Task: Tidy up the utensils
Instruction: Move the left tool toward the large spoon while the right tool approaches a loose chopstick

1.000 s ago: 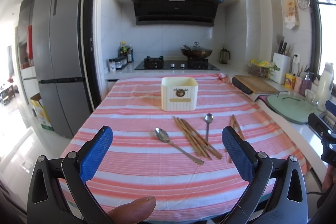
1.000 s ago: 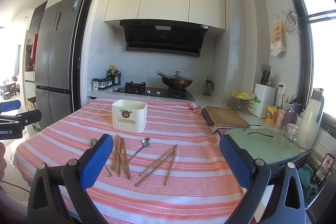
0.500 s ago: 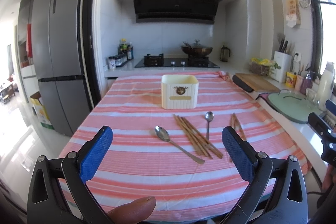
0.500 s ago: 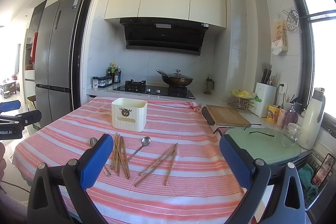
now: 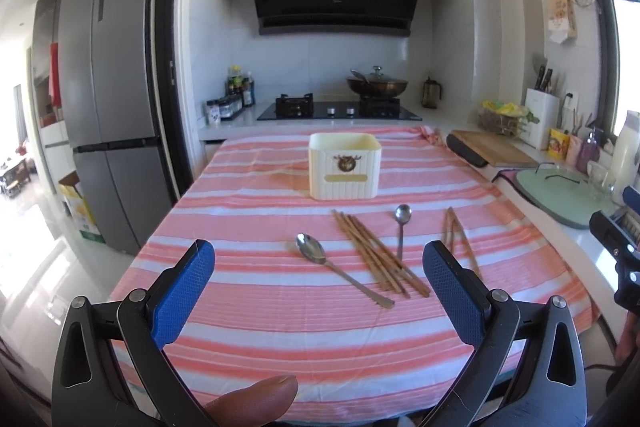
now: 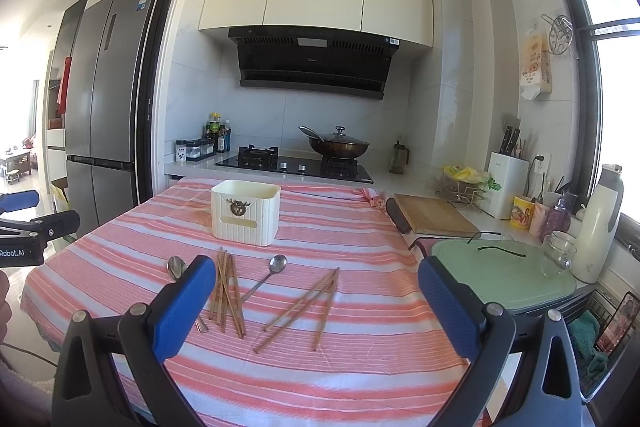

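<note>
A cream utensil box point(image 5: 344, 171) stands upright on the pink striped tablecloth point(image 5: 280, 311); it also shows in the right wrist view point(image 6: 245, 213). In front of it lie a bundle of wooden chopsticks point(image 5: 378, 253), a large spoon point(image 5: 332, 265), a small spoon point(image 5: 401, 227) and a few loose chopsticks point(image 5: 460, 243). The right wrist view shows the bundle point(image 6: 228, 291), the small spoon point(image 6: 266, 275) and the loose chopsticks point(image 6: 304, 307). My left gripper point(image 5: 318, 283) is open and empty above the near cloth. My right gripper point(image 6: 316, 297) is open and empty, short of the utensils.
A counter runs along the right with a wooden cutting board point(image 6: 434, 219), a green board point(image 6: 500, 269), a glass jar point(image 6: 558, 255), a white bottle point(image 6: 598, 223) and a knife block point(image 6: 506, 189). A stove with a wok point(image 6: 338, 147) is behind the table. A fridge point(image 5: 108, 107) stands at the left.
Both views have tilted slightly, so the table sits a little lower in frame. The utensils and box have not moved. Both grippers stay open.
</note>
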Tool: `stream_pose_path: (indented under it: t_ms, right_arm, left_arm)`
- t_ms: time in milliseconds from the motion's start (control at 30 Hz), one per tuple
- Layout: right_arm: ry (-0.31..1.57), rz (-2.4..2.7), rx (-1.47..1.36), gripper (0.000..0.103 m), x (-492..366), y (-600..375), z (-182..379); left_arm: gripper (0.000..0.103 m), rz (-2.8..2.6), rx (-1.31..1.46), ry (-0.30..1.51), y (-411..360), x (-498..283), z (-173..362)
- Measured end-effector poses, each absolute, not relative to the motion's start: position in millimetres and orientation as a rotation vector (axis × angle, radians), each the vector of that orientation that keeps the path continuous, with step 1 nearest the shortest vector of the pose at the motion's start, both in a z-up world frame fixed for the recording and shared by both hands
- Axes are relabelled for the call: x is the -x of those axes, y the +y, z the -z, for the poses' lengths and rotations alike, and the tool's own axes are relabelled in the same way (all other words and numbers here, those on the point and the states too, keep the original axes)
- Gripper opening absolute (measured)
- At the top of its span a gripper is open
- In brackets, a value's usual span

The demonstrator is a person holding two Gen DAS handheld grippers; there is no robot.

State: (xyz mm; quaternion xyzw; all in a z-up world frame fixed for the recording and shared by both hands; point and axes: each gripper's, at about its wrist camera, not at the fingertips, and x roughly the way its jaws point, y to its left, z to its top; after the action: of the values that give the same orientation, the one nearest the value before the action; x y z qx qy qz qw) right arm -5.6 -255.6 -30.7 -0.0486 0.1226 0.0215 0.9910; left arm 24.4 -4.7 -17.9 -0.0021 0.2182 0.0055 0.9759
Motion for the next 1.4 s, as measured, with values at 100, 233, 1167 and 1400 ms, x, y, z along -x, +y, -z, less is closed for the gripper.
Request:
stream_pose_path:
  t_ms: [100,233,1167,1400]
  right_arm:
    - [0.253,-0.043,0.098,0.103,4.1,-255.3,32.3]
    - [0.271,-0.044,0.096,0.103,-1.6,-256.5,35.7]
    - [0.488,-0.025,0.058,0.103,-95.7,-295.7,92.7]
    - [0.709,-0.148,-0.014,0.103,-168.4,-313.1,138.1]
  left_arm:
    - [0.103,-0.012,0.006,0.453,-3.6,-27.9,20.5]
    - [0.103,-0.015,0.008,0.483,-3.4,-36.6,26.5]
    - [0.103,-0.186,0.072,0.973,-18.0,-233.7,182.8]
    - [0.103,-0.197,0.063,0.998,-16.8,-240.0,195.9]
